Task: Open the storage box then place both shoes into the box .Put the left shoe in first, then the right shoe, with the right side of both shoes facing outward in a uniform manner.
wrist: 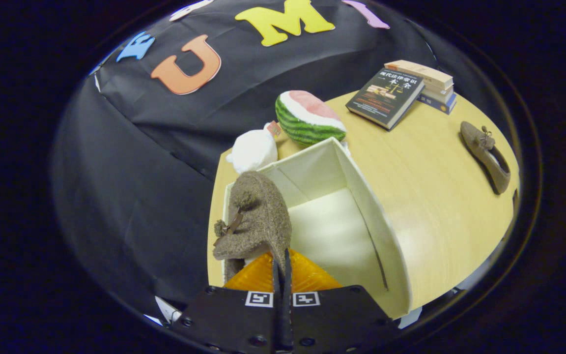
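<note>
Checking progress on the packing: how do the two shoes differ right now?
The near shoe is pinched between the gripper's shut jaws, over the open box; the far shoe lies untouched on the table beyond the box. The near shoe hangs toe up; the far shoe rests on its sole. Both are brown, fuzzy, with a small bow.

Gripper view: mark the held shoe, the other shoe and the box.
Held shoe [258,216], gripper view, fuzzy upper.
Other shoe [485,153], gripper view, mid side.
Box [361,196], gripper view, right wall.
Gripper [281,268], gripper view, fingers pinching the shoe's edge.

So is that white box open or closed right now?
Open. The white box has no lid over it and its pale inside floor is bare. The claw, shut on a brown shoe, holds it over the box's near corner.
</note>
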Motion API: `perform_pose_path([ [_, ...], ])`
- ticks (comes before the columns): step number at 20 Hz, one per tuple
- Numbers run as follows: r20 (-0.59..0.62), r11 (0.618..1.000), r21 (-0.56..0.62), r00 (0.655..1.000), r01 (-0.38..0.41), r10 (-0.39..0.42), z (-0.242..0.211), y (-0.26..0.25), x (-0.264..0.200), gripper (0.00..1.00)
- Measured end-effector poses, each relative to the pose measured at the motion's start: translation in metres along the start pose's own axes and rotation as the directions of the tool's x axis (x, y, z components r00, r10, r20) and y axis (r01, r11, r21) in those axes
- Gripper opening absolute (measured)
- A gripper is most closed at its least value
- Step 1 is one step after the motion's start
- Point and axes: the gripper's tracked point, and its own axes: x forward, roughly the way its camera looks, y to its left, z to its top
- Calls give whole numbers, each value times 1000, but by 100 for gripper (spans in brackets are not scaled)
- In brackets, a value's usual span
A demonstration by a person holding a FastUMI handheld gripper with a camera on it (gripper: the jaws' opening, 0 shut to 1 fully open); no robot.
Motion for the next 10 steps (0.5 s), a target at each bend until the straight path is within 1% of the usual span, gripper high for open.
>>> perform_pose_path([
  [7, -59, 997, 6, 996, 72, -71, -13, -4, 36, 1],
  [8, -66, 998, 11, 996, 60, -59, -15, 0, 41, 1],
  [9, -77, 998, 4, 995, 67, -67, -17, -2, 42, 7],
  [10, -86, 998, 1, 995, 58, -58, -16, -1, 43, 11],
])
